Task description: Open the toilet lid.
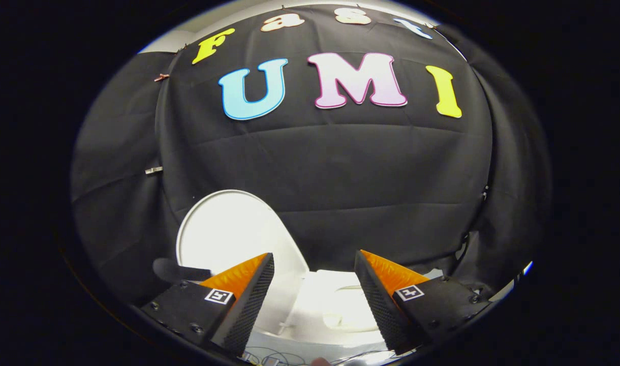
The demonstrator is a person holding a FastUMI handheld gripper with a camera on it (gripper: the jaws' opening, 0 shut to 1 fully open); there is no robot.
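Lid (223,229) stands raised against the wall, so it needs no holding; gripper (314,269) fingers spread apart, gripping nothing.

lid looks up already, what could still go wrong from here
1. The lid stands raised against the black cloth, which may not brace it; it could tip forward and slam onto the toilet.
2. The tool is open, with nothing between its fingers, and the lid sits just beyond one finger; a careless pull-back might catch its edge.
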